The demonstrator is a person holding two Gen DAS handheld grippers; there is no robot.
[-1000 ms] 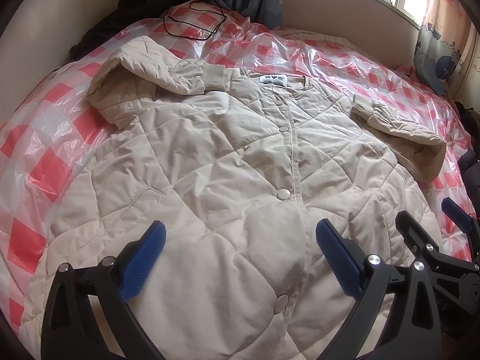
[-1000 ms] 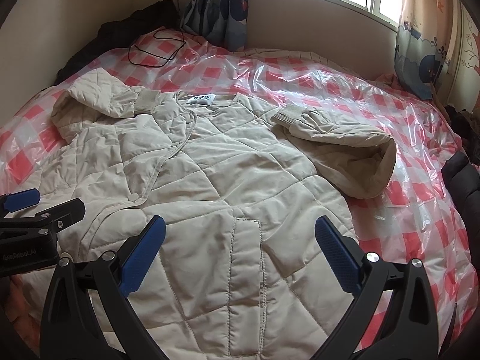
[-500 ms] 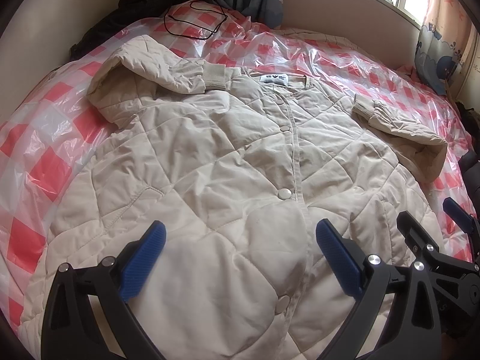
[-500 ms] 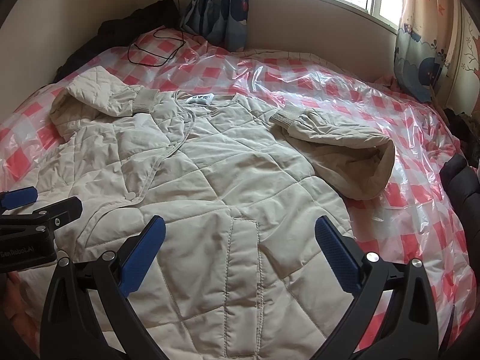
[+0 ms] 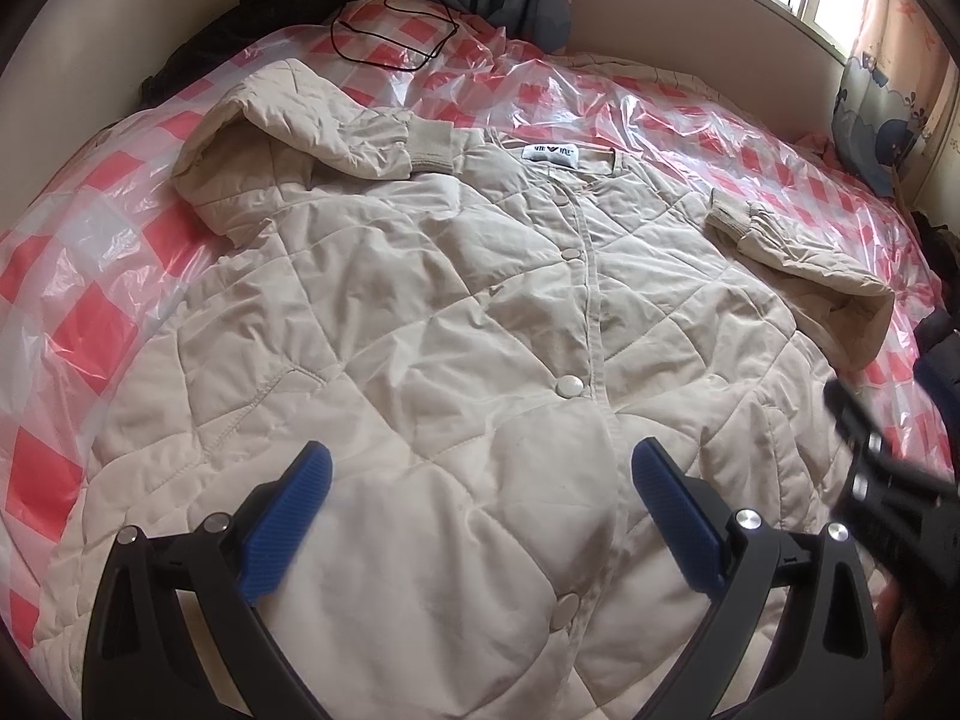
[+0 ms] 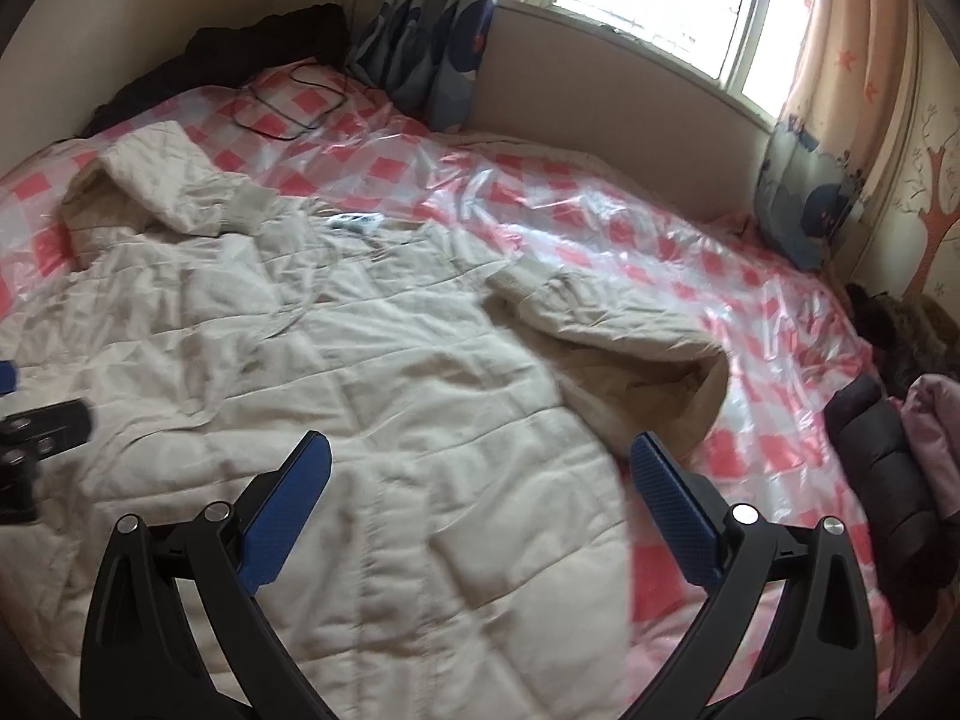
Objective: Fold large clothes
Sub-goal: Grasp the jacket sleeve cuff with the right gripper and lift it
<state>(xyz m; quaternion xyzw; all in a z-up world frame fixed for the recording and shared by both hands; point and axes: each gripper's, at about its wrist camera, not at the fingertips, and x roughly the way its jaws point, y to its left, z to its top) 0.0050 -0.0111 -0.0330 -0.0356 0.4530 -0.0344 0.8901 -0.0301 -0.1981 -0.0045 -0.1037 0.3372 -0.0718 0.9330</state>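
Note:
A beige quilted jacket (image 5: 456, 324) (image 6: 360, 396) lies face up on the bed, snapped shut, both sleeves folded in over its shoulders. My left gripper (image 5: 480, 480) hovers open above its lower front, near the button placket, with nothing between the blue pads. Off to the right, my right gripper (image 6: 480, 474) is open over the jacket's right hem edge, below the folded right sleeve (image 6: 630, 348). In the left wrist view, the right gripper (image 5: 882, 468) shows blurred at the right edge. The left sleeve (image 5: 312, 126) rests by the collar label (image 5: 551, 153).
The bed carries a red-and-white checked cover under clear plastic (image 5: 78, 312) (image 6: 690, 252). A black cable (image 5: 390, 42) lies at the far side. Dark clothes (image 6: 888, 468) and a pink item (image 6: 936, 420) are piled at the right edge. A padded wall and window (image 6: 660, 6) bound the far side.
The right gripper has swung to the right, so its view now takes in the jacket's right edge, the bed's right side and the window. The left gripper has barely moved.

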